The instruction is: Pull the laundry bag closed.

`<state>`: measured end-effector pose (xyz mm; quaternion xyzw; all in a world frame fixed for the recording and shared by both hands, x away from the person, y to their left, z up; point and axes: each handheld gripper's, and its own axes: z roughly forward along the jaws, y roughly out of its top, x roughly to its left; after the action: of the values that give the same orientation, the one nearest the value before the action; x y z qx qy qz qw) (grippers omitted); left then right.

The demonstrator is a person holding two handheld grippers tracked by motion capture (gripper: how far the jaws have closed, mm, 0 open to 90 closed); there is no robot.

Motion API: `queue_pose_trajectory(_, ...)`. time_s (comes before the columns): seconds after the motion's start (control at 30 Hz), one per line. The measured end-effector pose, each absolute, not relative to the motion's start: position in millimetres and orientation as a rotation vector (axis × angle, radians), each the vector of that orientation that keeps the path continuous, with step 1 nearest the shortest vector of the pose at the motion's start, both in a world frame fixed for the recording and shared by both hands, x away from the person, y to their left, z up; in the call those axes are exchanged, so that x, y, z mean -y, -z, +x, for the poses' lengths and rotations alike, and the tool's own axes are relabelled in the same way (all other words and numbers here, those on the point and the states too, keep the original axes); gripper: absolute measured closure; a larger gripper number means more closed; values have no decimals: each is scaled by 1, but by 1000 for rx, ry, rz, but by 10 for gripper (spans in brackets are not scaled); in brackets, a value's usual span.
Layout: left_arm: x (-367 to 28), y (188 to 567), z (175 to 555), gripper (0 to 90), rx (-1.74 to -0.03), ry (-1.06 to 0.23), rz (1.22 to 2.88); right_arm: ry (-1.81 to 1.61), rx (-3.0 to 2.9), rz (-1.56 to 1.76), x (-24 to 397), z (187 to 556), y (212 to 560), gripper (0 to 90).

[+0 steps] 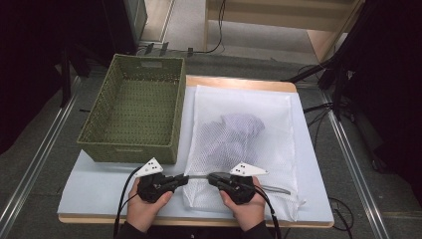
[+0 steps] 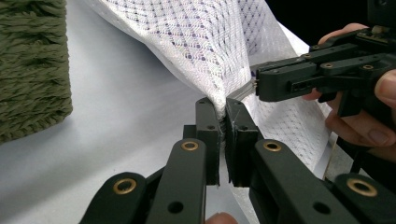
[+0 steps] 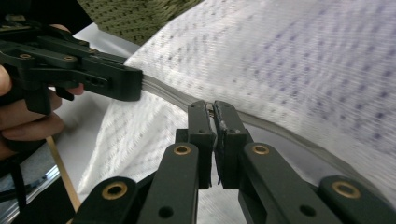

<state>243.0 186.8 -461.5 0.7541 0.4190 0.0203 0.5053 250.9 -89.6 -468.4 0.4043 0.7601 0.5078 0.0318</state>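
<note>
both pairs of jaws are pinched tight: the left gripper (image 1: pixel 182 179) clamps the near corner of one white mesh laundry bag (image 1: pixel 242 124), the right gripper (image 1: pixel 213 178) its grey zipper (image 1: pixel 271 188). the bag lies lengthwise away from the person on the table (image 1: pixel 99 189), beside one green basket (image 1: pixel 134 112).

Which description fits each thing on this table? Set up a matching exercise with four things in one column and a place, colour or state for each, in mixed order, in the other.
Things:
1. woven basket
2. mesh laundry bag
3. left tool
4. purple garment

Descriptions:
A. lies inside the white mesh
B. olive green, at the table's left
C. white, lying flat right of the basket
D. shut on the bag's near edge

Pairs: 1-B, 2-C, 3-D, 4-A
</note>
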Motion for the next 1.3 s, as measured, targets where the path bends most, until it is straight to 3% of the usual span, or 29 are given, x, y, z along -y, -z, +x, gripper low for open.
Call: queue_pose_trajectory(1.3,-188,461,242,859,-1013,-63,1829,-1535,-2262,1318,132,241,463,878)
